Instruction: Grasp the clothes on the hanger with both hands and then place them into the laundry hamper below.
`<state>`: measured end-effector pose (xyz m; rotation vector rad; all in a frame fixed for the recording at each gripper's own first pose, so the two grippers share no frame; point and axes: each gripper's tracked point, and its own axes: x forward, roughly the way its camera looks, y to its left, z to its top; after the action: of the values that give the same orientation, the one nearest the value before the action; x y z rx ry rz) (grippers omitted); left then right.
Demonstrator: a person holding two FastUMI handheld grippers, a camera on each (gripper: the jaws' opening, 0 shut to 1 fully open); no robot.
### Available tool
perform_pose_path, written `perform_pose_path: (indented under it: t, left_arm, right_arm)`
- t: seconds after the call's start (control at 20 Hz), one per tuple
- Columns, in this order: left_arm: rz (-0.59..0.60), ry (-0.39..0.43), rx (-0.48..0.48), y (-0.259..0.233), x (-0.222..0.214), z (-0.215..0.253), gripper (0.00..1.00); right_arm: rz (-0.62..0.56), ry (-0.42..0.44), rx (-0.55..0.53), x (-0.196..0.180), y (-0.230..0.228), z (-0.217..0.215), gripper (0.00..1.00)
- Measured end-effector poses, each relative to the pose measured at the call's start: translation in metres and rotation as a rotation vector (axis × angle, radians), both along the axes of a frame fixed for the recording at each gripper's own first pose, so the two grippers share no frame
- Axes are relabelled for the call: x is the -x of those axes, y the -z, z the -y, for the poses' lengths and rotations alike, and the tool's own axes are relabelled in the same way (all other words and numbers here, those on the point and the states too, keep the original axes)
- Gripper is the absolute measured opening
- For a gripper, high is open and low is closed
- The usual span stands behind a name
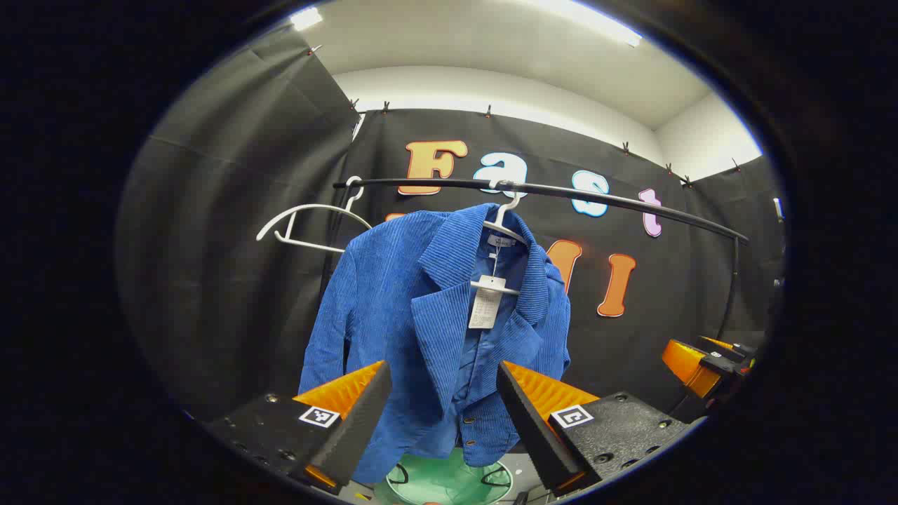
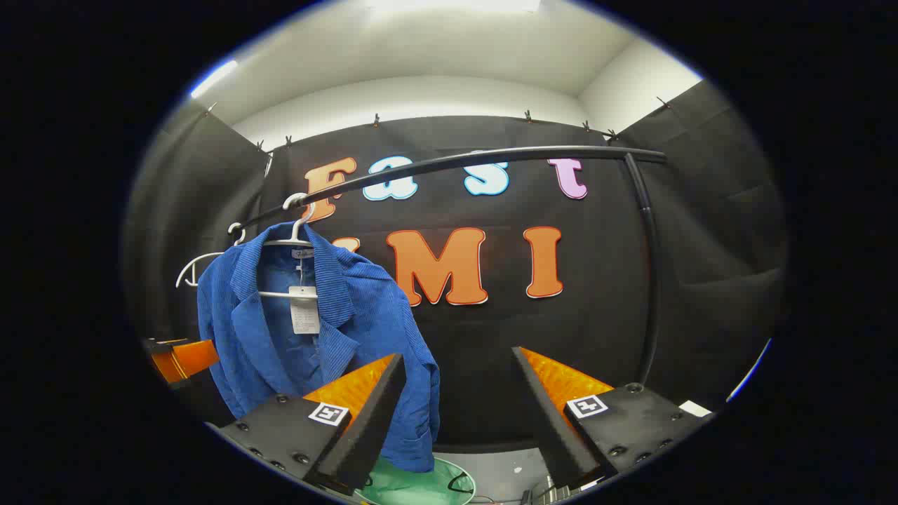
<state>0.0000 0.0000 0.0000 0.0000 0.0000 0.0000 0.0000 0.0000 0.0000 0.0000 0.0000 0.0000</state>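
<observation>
Left gripper view shows your left gripper (image 1: 442, 414) wide open before the blue jacket (image 1: 435, 330) at frame centre, on its hanger (image 1: 501, 221) above the green hamper (image 1: 445, 484); bring the equally wide right gripper (image 2: 456, 414) leftward to the jacket's lower hem.

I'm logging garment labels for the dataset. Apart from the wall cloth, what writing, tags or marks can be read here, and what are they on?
White paper hang tag on the blue corduroy jacket: printed lines, too small to read.
White neck label inside the jacket collar: a dark mark, too blurred to read.
Square black-and-white markers on the left gripper and on the right gripper: patterns, no words.
</observation>
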Motion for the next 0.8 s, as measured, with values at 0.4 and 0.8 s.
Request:
perform_pose_path:
  t: [0.4, 0.8]
  left_arm:
    - [-0.002, 0.011, -0.016, 0.001, -0.005, 0.002, 0.94]
    - [-0.02, -0.015, -0.024, 0.009, -0.01, -0.002, 0.91]
  right_arm:
    - [-0.015, -0.05, 0.004, 0.006, 0.007, -0.012, 0.92]
    - [-0.062, -0.148, -0.016, 0.0, 0.024, -0.05, 0.93]
